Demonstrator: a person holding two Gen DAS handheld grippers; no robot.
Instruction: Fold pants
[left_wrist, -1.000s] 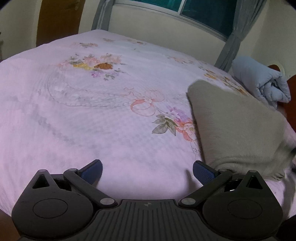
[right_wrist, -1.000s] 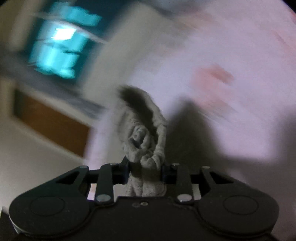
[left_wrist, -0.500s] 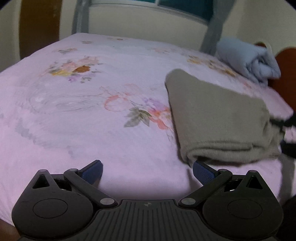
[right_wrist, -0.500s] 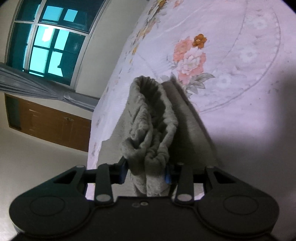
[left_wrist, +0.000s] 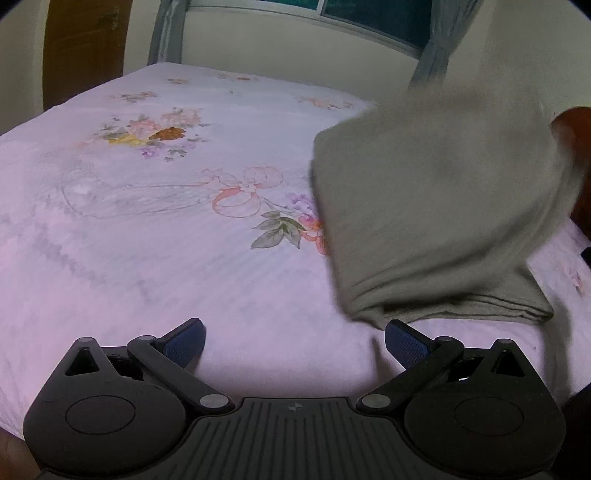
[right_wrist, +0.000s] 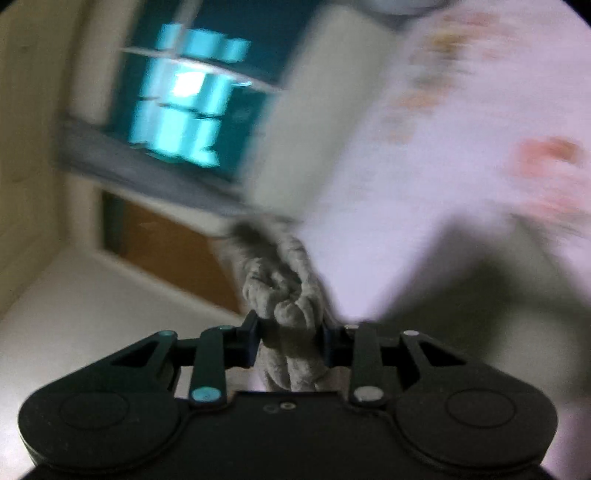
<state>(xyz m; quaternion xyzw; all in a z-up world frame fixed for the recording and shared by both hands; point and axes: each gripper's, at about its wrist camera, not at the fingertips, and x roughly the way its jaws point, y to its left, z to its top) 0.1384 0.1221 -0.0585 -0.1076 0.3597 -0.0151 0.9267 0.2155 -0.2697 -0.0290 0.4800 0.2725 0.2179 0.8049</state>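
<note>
The bed carries a pink floral sheet; a window and a wooden door stand behind it. The grey pants lie folded at the right, upper layer raised and blurred. The left gripper is spread wide, empty, near the fold. The right gripper clamps bunched pants fabric.

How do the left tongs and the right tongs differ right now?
The left tongs are spread wide and hold nothing; the right tongs are clamped on a bunched end of the grey pants. The left tongs hang low over the floral bedsheet; the right view is motion-blurred. Both are black.
</note>
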